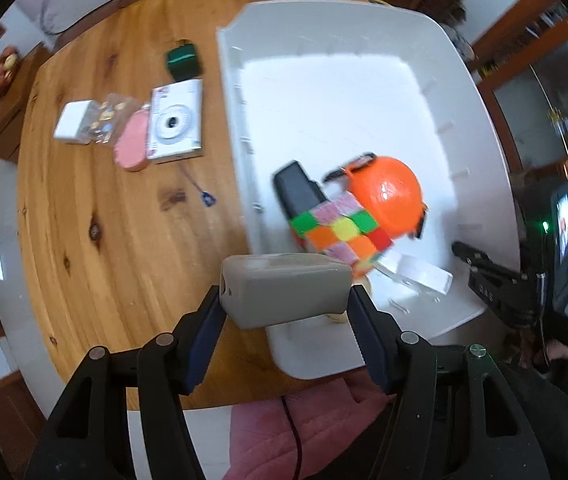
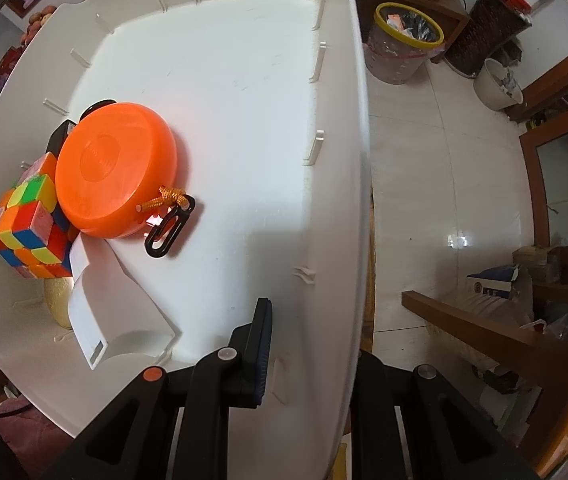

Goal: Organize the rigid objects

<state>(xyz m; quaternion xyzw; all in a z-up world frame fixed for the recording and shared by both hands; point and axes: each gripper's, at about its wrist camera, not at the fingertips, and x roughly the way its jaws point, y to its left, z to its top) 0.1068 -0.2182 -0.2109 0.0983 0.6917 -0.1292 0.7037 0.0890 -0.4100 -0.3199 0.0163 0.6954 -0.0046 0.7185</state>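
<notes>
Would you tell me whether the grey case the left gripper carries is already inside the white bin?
Not yet. The grey case is clamped in the left gripper, above the white bin's near corner, partly over the table.

Glossy tiled floor (image 2: pixel 444 168), wooden cabinets (image 2: pixel 556 184)

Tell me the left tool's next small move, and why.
Probably carry the grey box forward over the bin's rim and lower it onto the bare floor beyond the cube. The left tool grips the box at the near rim, while the right tool clamps the bin's side wall, seemingly steadying it.
</notes>
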